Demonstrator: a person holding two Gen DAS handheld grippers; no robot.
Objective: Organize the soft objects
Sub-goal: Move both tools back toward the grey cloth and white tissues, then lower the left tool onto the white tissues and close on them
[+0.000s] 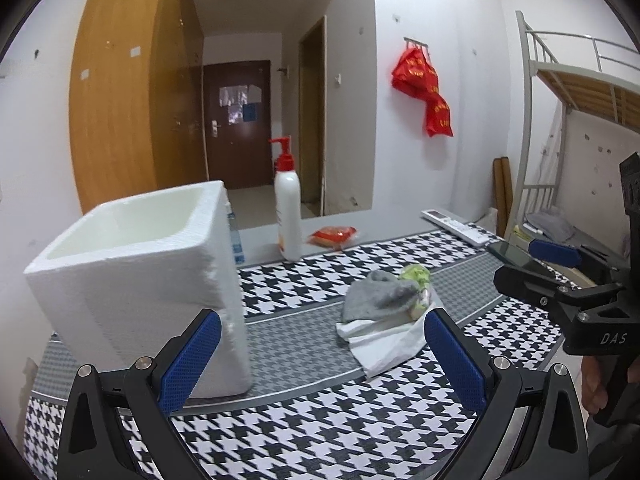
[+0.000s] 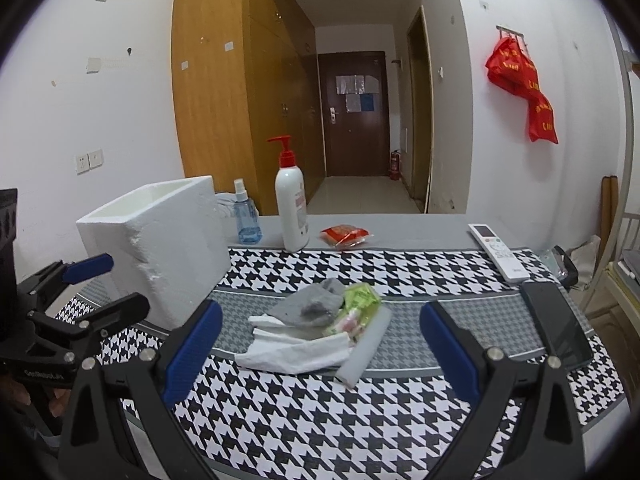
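A pile of soft things lies mid-table: a grey sock (image 2: 308, 307) (image 1: 376, 294), a green packet (image 2: 358, 306) (image 1: 418, 280), white tissue (image 2: 292, 354) (image 1: 384, 340) and a white foam strip (image 2: 366, 350). A white foam box (image 1: 136, 276) (image 2: 160, 244) stands open-topped at the left. My left gripper (image 1: 324, 356) is open, near the box's front corner, short of the pile. My right gripper (image 2: 320, 354) is open too, with the pile lying beyond its fingertips. Neither holds anything.
On the houndstooth cloth (image 2: 320, 420) and grey table edge stand a white pump bottle (image 2: 292, 204), a blue spray bottle (image 2: 246, 216), a red snack packet (image 2: 346, 236), a white remote (image 2: 498, 252) and a black phone (image 2: 558, 322). A bunk bed (image 1: 580, 100) is at the right.
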